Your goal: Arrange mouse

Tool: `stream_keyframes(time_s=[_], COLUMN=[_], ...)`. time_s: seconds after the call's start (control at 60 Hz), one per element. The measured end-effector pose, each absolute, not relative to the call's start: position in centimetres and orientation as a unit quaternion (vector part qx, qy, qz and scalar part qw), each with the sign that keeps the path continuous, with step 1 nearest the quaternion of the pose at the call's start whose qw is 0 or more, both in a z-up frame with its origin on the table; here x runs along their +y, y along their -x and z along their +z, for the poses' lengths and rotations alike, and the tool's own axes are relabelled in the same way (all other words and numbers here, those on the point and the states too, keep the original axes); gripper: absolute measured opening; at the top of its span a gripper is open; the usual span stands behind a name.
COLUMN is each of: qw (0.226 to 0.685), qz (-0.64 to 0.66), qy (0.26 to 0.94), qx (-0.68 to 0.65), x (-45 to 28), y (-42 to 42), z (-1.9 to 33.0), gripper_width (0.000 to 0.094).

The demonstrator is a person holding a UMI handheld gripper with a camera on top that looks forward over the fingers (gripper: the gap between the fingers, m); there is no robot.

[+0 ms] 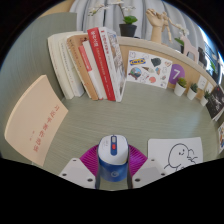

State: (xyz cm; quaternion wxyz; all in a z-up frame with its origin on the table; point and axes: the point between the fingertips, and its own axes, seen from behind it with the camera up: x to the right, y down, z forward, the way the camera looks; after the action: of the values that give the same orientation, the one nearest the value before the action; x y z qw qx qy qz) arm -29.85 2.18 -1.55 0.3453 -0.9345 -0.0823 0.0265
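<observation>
A white and blue mouse (113,157) with a red scroll wheel sits between my two fingers, its front pointing away from me. The magenta pads (92,157) press against both its sides. My gripper (113,168) is shut on the mouse, just above the grey desk (80,125). A white mouse pad with a cartoon drawing (176,155) lies on the desk just to the right of the fingers.
A row of leaning books (93,64) stands beyond the fingers. A beige booklet (36,118) lies to the left. Boxes and a small potted plant (129,25) stand along the back, with more small items at the far right.
</observation>
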Motion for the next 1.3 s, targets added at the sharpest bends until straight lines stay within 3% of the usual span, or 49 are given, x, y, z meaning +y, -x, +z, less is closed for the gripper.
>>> stream_keyframes(time_s=[0.1, 0.35, 0.467, 0.55, 0.817, 0.967, 1.233, 1.3], qw=[0.346, 0.486, 0.513, 0.502, 0.371, 0.327, 0.346, 0.335], qz=[0.027, -0.002, -0.019, -0.020, -0.019, 0.005, 0.021, 0.024], qy=[0.933, 0.872, 0.857, 0.864, 0.929, 0.945, 0.938, 0.942], qx=[-0.096, -0.063, -0.042, -0.015, -0.013, 0.000, 0.020, 0.002], x=[2.4, 4.4, 4.0, 3.4, -0.4, -2.4, -2.0, -2.1], y=[28.9, 18.3, 12.4, 8.9, 6.2, 7.3, 7.4, 8.1], z=[1.0, 19.6, 22.5, 20.5, 4.5, -1.1, -1.3, -1.3], gripper_width=[0.0363, 0.0364, 0.0362, 0.0361, 0.0361, 0.0380, 0.0536, 0.0649])
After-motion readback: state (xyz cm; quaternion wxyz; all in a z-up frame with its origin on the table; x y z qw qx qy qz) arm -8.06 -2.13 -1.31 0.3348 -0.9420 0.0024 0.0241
